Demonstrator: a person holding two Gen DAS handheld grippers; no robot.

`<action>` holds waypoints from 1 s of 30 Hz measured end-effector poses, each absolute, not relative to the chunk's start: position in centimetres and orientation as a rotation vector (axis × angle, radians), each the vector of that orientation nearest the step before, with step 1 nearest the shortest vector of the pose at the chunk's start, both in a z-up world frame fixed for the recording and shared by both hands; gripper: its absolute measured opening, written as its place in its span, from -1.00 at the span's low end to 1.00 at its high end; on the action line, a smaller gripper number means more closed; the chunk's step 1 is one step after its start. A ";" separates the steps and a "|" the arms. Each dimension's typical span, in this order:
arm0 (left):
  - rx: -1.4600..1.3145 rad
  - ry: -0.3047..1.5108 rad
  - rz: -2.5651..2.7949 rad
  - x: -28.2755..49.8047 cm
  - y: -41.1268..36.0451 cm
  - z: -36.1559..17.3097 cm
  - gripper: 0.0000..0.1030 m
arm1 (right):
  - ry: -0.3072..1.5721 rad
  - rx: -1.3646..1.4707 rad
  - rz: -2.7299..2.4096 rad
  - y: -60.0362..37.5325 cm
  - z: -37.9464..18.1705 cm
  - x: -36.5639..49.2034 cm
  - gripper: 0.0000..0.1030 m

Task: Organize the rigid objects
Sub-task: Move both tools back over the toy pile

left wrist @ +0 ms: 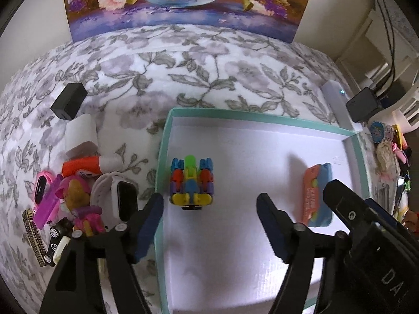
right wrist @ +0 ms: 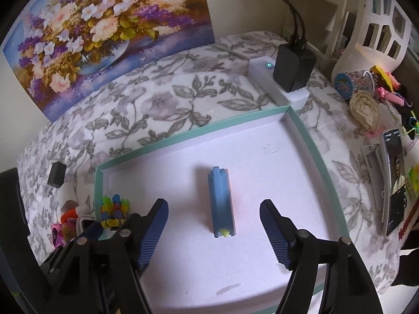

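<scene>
Your left gripper (left wrist: pixel 209 225) – jaws apart, nothing between pads, over the teal-rimmed tray (left wrist: pixel 162 157).
Your right gripper (right wrist: pixel 213 235) – jaws apart, clear of the toy.
Multicolour block toy (left wrist: pixel 192 183) – inside tray, by its left wall, just ahead of left gripper.
Blue-and-orange toy (right wrist: pixel 221 204) – mid-tray, on its side, btwn right gripper's fingers but untouched.
Misc. toys & white watch (left wrist: pixel 123 198) – piled on floral cloth (left wrist: pixel 209 78), outside tray's left wall.

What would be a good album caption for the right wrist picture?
Open right gripper poised above a blue toy lying in the teal-rimmed white tray, colourful block toy nearby.
</scene>
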State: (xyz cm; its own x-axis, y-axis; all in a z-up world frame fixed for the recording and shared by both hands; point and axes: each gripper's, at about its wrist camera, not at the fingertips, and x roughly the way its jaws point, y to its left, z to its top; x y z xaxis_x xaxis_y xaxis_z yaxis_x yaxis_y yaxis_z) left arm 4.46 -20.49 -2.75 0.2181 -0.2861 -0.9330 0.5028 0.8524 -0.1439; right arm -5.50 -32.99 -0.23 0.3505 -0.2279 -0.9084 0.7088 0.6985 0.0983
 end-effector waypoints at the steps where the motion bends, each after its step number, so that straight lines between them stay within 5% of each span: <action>1: 0.204 1.232 -0.547 4.4 -20.4 -2.6 0.49 | 1.041 0.534 -0.647 -33.0 0.0 -5.6 0.54; 4: 0.193 1.215 -0.527 4.5 -19.7 -1.9 0.52 | 1.027 0.539 -0.644 -33.1 0.6 -5.9 0.56; 7: 0.163 1.202 -0.501 5.0 -18.7 -1.3 0.79 | 1.010 0.530 -0.645 -33.0 1.3 -6.1 0.56; 14: 0.096 1.161 -0.384 6.5 -14.8 0.2 0.90 | 0.980 0.522 -0.648 -32.7 2.3 -6.5 0.63; 21: 0.073 1.134 -0.211 8.6 -9.3 1.3 0.90 | 0.984 0.496 -0.638 -31.6 2.3 -6.1 0.94; 30: -0.090 1.096 -0.063 9.8 -1.0 3.6 0.90 | 0.990 0.443 -0.534 -27.6 2.4 -4.1 1.00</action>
State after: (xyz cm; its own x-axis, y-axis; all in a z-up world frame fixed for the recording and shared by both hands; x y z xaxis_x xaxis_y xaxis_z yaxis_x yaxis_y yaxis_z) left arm 9.82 -1.04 3.64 0.4562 -0.0955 -0.8847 0.0064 0.9945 -0.1041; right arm -4.14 -27.55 2.44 0.4406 -0.2194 -0.8705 0.6068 0.7874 0.1087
